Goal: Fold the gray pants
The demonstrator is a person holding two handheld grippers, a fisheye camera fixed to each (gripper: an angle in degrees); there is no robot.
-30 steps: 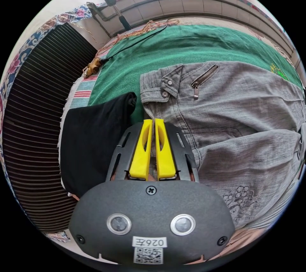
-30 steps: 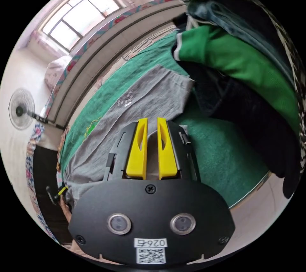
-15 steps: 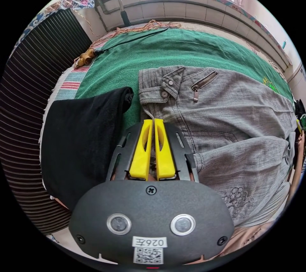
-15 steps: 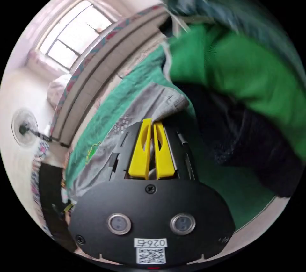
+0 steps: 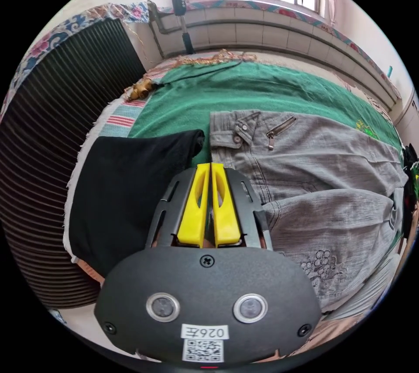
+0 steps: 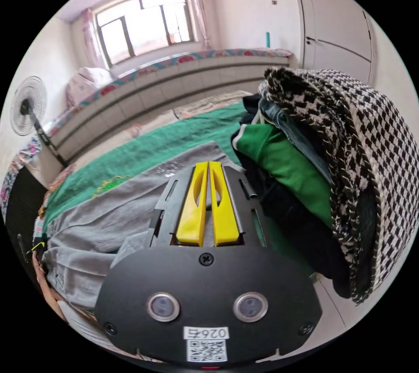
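The gray pants [image 5: 331, 163] lie across a green blanket [image 5: 262, 89], waistband and zip pocket toward the far left, the near leg doubled over with a flower embroidery showing. My left gripper [image 5: 211, 167] is shut at the waist edge, where the pants' side seam runs into the jaws. In the right gripper view the pant legs [image 6: 113, 211] stretch away to the left. My right gripper [image 6: 208, 164] is shut on the leg end, with gray cloth showing between the yellow jaws.
A folded black garment [image 5: 126, 189] lies left of the waist, by a dark slatted panel [image 5: 48, 150]. A tall clothes pile [image 6: 349, 150], with a houndstooth piece over a green top [image 6: 283, 163], stands right of the leg end. A fan [image 6: 26, 106] stands by the wall.
My right gripper went from open to shut on the pant leg end, and its view swung level. The left gripper stayed shut at the waist; its view shifted slightly.
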